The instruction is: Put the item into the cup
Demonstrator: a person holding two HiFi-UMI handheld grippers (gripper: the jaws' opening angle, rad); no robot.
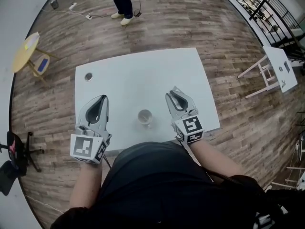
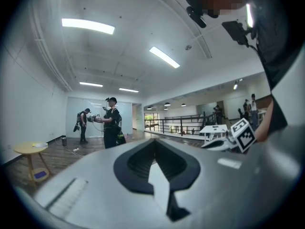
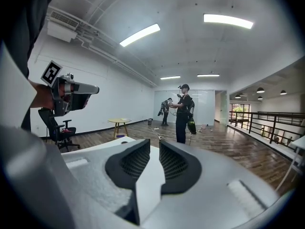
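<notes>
This is an open, sparsely furnished lab or recording hall. It has a bare wood-plank floor (image 1: 200, 27), white walls, ceiling strip lights (image 2: 88, 26) and a black railing (image 1: 267, 6) at two o'clock. There is one white worktop (image 1: 143, 75), and a person (image 3: 183, 111) wearing equipment stands at twelve o'clock.

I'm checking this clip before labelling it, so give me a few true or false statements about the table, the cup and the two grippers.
1. The cup stands upright on the white table, between the two grippers. True.
2. The right gripper holds the small dark item. False: its jaws stand slightly apart with nothing between them.
3. The left gripper has its jaws together, with nothing held. True.
4. The small dark item lies right beside the cup. False: it lies near the table's far left corner, well apart from the cup.
5. A person stands on the wooden floor beyond the table. True.
</notes>
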